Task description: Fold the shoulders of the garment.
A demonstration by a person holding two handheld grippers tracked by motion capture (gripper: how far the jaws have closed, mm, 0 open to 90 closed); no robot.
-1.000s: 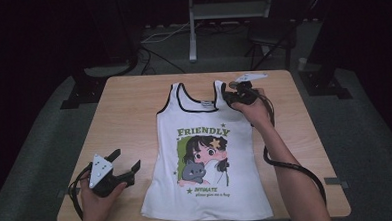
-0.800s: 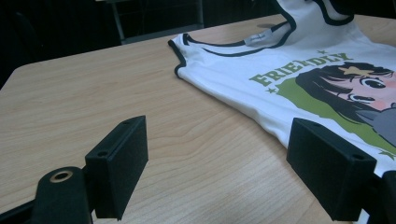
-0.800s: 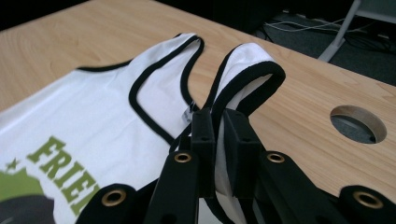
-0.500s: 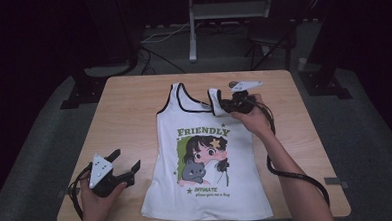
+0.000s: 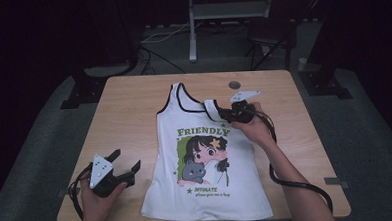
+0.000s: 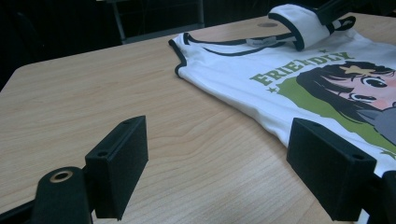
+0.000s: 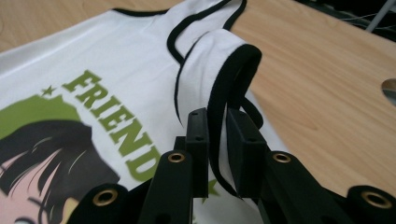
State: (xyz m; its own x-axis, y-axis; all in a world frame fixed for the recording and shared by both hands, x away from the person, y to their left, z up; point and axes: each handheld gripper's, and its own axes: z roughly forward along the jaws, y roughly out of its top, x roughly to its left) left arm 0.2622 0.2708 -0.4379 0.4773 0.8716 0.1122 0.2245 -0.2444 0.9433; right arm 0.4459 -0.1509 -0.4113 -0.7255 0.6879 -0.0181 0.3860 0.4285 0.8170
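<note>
I've got the right gripper (image 5: pixel 223 114) clamped on the tank top's right shoulder strap (image 5: pixel 211 109); in the right gripper view the jaws sit nearly together w/ the white strap and its black trim pinched between them, strap (image 7: pixel 219 60) arching up and over the jaw tips; strap is lifted off the table and folded in toward the neckline. The tank top (image 5: pixel 206 165) lies flat, print up, about mid-table, hem toward my near edge, necks and straps toward the far edge; "FRIENDLY" lettering and a cartoon girl w/ a grey cat on the front. Other strap (image 5: pixel 176 94) lies flat on the wooden table (image 5: pixel 129 113). My left gripper (image 5: pixel 128 168) rests near the front-left corner, just beside the shirt's lower-left side, not touching it as far as I can tell; jaws spread wide, nothing between them but bare wood in the left gripper view (image 6: pixel 215 177). Small round hole (image 5: pixel 234 85) in the tabletop beyond the right gripper.
</note>
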